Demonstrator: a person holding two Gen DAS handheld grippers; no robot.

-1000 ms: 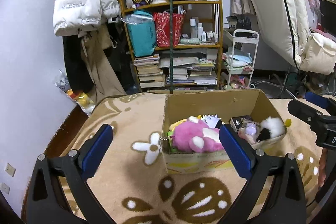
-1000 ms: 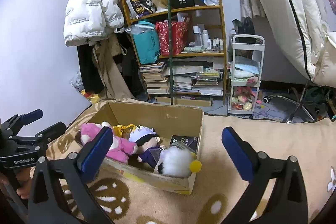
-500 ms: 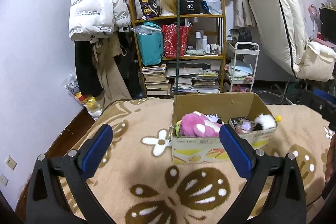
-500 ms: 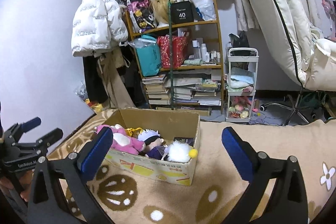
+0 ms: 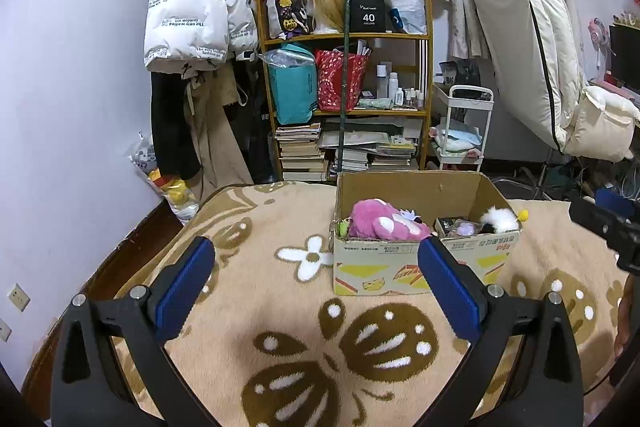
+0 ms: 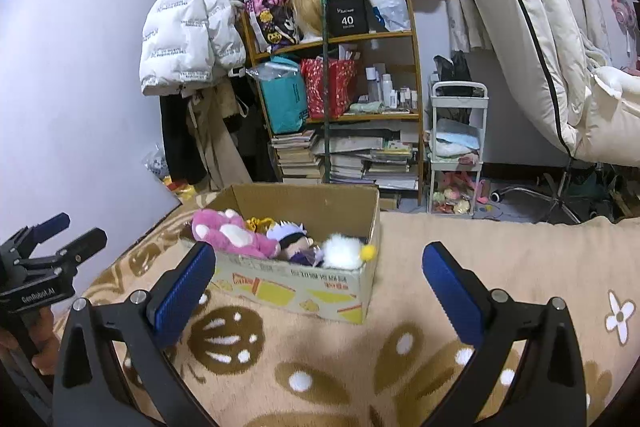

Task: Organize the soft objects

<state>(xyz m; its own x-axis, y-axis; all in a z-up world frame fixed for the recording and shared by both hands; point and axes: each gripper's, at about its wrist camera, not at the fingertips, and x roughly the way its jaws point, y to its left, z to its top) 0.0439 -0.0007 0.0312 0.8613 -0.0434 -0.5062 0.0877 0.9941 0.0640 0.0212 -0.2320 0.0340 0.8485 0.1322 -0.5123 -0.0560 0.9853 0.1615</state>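
Cardboard forms the open box [image 5: 424,269] that sits on the tan blanket [image 5: 280,307] with its brown and white flower pattern, a little right of centre in the left wrist view and left of centre in the right wrist view. Inside it, at the left end, lies a pink plush toy [image 5: 382,225] with white patches. Beside that, seen from the right wrist camera, a small doll with pale spiky hair [image 6: 290,233] rests against something yellow [image 6: 258,223] at the far wall of the box. At the right end a white fluffy toy [image 6: 342,251] with a yellow pompom leans on the near rim, and a small dark packet [image 5: 454,225] lies just left of it.

Both tools hover above the blanket, near the box but apart from it. The left gripper [image 5: 316,287] has its blue-padded fingers spread wide with nothing between them, and the right gripper [image 6: 320,291] is likewise spread wide and holds nothing.

Farther off, a wooden shelf unit [image 5: 348,87] stands against the far wall, carrying a teal bag [image 5: 292,95], a red gift bag [image 5: 340,79], small bottles and stacks of books. A white puffer jacket [image 5: 192,11] hangs to its left, and a white trolley [image 5: 464,131] stands to its right with folded cloth on its tiers.
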